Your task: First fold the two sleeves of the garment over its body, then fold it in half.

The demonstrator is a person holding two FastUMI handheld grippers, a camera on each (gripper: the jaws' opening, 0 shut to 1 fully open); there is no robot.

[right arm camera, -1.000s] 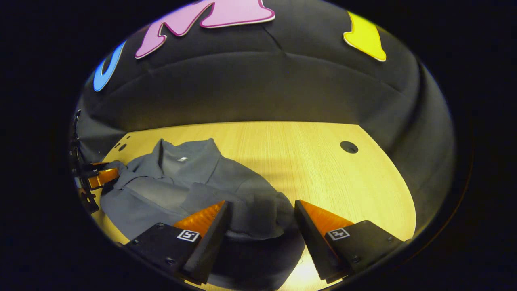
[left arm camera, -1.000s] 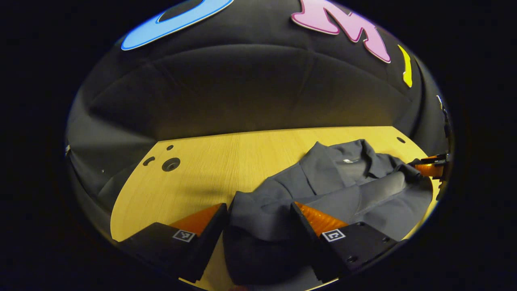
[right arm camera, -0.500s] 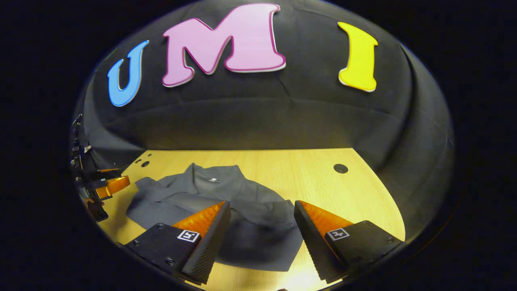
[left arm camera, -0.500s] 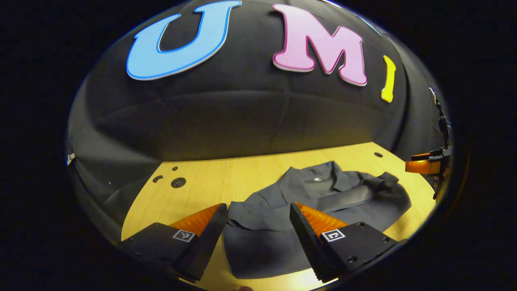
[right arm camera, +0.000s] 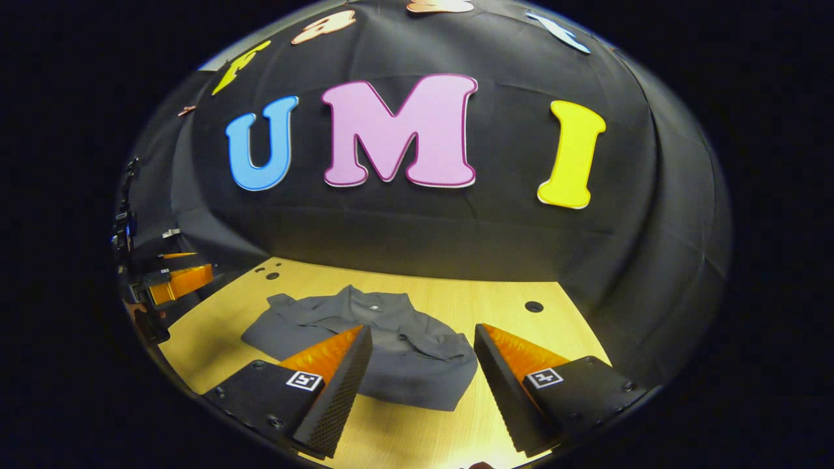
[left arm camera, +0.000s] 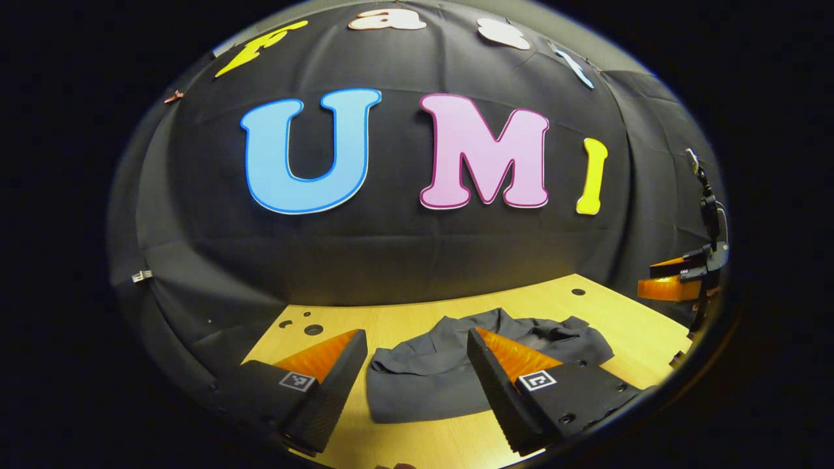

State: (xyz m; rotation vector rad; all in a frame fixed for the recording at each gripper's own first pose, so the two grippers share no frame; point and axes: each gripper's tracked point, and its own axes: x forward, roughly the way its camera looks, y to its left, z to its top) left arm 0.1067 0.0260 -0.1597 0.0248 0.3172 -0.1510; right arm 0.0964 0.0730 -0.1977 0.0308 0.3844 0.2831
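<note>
Left gripper (left arm camera: 414, 365) hangs wide open and empty above the table (left arm camera: 404, 316); the folded grey garment (left arm camera: 430, 384) lies just ahead. Right gripper (right arm camera: 423, 361), equally spread and empty, suggests the folding is done.

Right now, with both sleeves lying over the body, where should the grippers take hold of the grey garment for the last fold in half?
Probably at the two near hem corners of the garment, one for each open gripper, left gripper and right gripper, coming low from the near table edge. The hem lies flat and nearest; the collar lies on the far side.
</note>
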